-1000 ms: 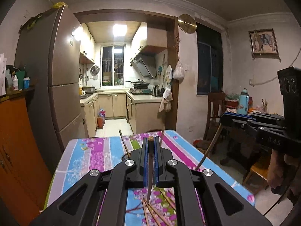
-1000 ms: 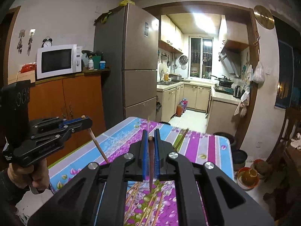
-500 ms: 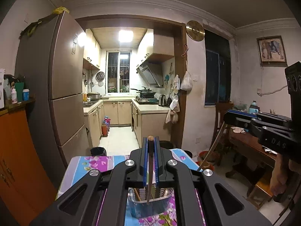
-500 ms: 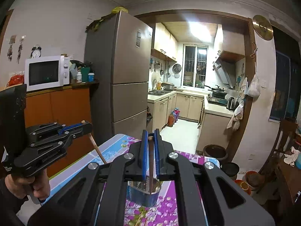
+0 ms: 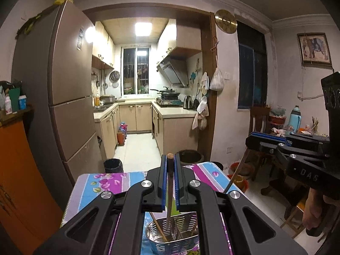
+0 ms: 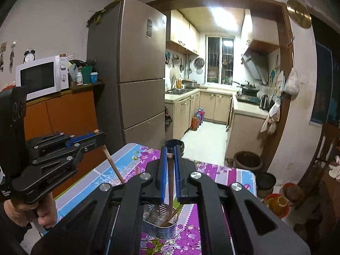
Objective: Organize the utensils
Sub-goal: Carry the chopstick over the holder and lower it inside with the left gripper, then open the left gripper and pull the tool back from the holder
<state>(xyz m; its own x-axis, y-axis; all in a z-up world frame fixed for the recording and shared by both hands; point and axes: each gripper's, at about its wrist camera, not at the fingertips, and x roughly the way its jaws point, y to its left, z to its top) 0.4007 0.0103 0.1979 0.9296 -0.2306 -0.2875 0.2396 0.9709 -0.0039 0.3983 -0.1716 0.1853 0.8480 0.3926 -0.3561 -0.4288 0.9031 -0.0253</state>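
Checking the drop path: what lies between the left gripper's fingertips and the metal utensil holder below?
Only the held chopstick, running from the left gripper into the utensil holder, per the left wrist view.

Utensil holder on table, before fridge.

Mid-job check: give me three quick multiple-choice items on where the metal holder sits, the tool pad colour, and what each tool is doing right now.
1. The metal utensil holder stands
A. on the floral tablecloth
B. on the kitchen counter
C. on the microwave

2. The pads on the left tool are
A. red
B. blue
C. white

3. The right tool is
A. open and bare
B. shut on a spoon
C. shut on a chopstick

Answers:
1 A: the floral tablecloth lies under the holder in both wrist views.
2 B: blue strips line both fingers.
3 C: a chopstick runs between its pads, pointing down into the holder; the left tool likewise holds another chopstick.
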